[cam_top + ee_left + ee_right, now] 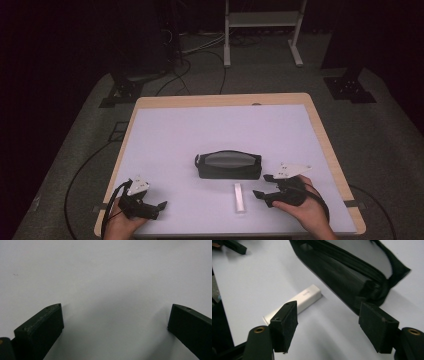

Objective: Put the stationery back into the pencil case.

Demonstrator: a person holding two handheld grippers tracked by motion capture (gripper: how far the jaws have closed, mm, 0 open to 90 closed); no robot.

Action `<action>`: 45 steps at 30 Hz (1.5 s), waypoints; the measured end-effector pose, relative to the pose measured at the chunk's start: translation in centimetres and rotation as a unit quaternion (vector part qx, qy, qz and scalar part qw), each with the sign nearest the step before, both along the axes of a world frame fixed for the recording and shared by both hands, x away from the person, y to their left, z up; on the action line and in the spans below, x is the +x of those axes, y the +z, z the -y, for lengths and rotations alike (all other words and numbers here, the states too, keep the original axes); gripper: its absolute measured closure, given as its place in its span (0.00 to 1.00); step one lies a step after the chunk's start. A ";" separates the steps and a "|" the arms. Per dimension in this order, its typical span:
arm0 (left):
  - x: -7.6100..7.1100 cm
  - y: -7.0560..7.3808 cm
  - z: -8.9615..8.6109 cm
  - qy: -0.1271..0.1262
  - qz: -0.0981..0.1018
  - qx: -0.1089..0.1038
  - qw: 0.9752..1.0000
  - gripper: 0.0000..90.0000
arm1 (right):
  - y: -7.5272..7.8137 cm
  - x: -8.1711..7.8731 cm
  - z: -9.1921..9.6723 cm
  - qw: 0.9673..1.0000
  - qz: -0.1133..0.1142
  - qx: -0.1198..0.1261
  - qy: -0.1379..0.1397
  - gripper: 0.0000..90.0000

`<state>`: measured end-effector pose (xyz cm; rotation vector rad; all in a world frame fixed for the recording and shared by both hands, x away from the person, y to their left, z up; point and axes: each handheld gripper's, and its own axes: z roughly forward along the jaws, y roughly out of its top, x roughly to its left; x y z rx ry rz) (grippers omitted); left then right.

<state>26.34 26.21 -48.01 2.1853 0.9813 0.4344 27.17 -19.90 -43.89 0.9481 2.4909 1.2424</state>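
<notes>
I counted two loose things on the white, wood-edged surface (165, 135): one black soft zip case (228, 165) and one small white rectangular stick (239, 198). There were also two grippers, one in each of my hands.

The black case lay lengthwise near the middle of the surface, a little toward my side. Its top was open along the zip, showing a pale grey inside, and a small tab stuck out at its left end. In the right gripper view the black case (352, 272) ran across the upper part, its dark fabric wall facing me.

The white stick lay flat just on my side of the case, close to it but apart, its long axis pointing toward me. In the right gripper view the white stick (298, 303) had faint lettering on top, too small to read.

The right gripper (263, 186) sat beside the stick and near the case's right end, its jaws apart, clamped on nothing. The left gripper (155, 205) rested near the front left corner, well apart from both things, its jaws wide apart over bare surface.
</notes>
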 end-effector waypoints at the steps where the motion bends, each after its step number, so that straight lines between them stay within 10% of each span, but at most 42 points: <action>1: 0.0 0.0 0.0 0.000 0.000 0.000 1.000 0.00 | 0.0 -0.1 -0.2 1.000 -0.003 0.000 0.001 0.34; 45: 0.0 0.0 0.0 0.000 0.000 0.000 1.000 0.00 | -2.9 0.3 -7.2 0.999 -0.006 -0.047 0.023 0.43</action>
